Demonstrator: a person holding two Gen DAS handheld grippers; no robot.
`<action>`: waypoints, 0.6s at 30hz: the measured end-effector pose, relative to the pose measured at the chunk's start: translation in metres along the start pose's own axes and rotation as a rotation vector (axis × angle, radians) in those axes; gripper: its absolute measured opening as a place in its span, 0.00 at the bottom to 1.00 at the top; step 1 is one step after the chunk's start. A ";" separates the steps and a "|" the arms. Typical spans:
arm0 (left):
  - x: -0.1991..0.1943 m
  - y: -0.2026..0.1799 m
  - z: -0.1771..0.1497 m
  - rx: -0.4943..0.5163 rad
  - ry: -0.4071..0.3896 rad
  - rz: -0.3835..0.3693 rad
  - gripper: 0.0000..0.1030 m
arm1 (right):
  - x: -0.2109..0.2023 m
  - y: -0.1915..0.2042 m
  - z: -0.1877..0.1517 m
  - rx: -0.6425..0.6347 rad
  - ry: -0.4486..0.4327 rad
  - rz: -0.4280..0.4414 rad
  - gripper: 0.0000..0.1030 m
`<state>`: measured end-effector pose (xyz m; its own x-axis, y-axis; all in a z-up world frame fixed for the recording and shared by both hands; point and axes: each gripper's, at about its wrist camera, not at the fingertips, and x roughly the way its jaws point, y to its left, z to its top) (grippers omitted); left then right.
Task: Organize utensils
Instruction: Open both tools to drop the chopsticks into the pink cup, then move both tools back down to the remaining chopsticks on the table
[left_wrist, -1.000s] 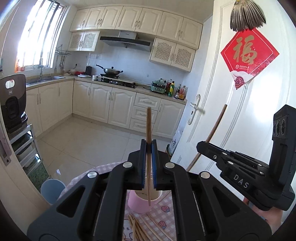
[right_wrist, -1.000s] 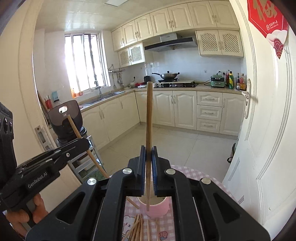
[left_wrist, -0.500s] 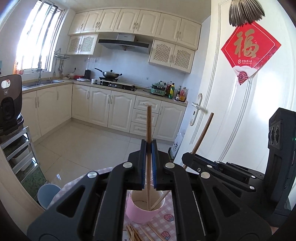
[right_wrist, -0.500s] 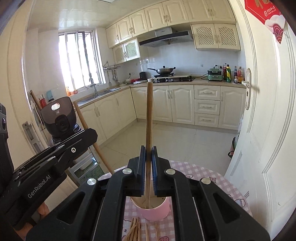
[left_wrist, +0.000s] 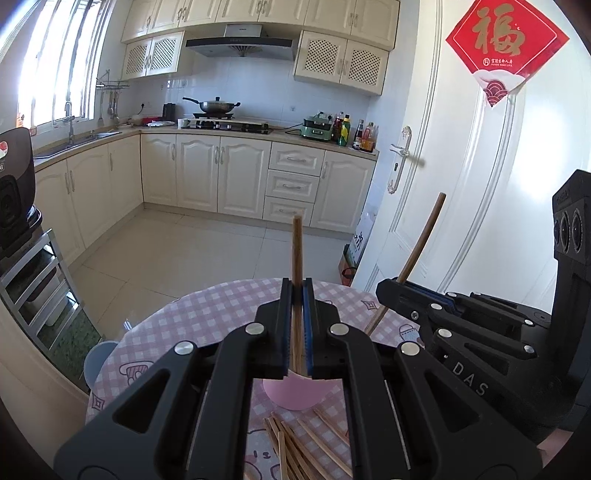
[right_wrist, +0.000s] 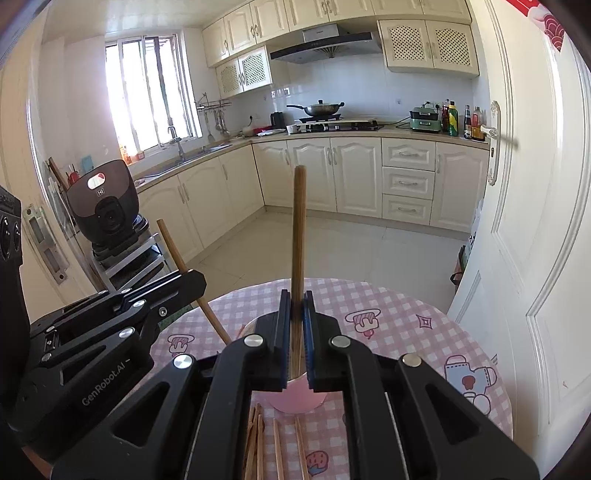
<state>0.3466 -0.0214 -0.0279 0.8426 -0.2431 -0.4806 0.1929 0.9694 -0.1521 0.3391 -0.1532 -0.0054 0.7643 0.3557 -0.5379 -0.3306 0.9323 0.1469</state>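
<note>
Between the left gripper (left_wrist: 296, 325) pads, 1 chopstick (left_wrist: 296, 258) stands clamped upright, its tip over the pink cup (left_wrist: 297, 395) just below; lower straight, then release. From the right view, the right gripper (right_wrist: 296, 332) likewise pinches its chopstick (right_wrist: 298, 229) above that cup (right_wrist: 295, 397); loose chopsticks (right_wrist: 273, 443) lie nearer.

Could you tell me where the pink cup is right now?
In both wrist views the pink cup stands on the checked table, just beyond the loose chopsticks.
</note>
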 end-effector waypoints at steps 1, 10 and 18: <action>0.000 0.000 -0.001 0.002 0.003 0.001 0.06 | -0.001 0.000 0.000 0.001 0.000 -0.002 0.05; -0.021 0.001 -0.006 0.032 -0.002 0.038 0.58 | -0.013 -0.001 -0.005 0.011 -0.006 -0.003 0.18; -0.050 0.009 -0.015 0.032 -0.009 0.063 0.70 | -0.036 -0.001 -0.011 0.013 -0.033 0.011 0.41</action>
<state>0.2986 -0.0013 -0.0186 0.8579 -0.1815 -0.4807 0.1551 0.9834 -0.0944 0.3054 -0.1675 0.0047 0.7788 0.3677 -0.5082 -0.3320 0.9290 0.1633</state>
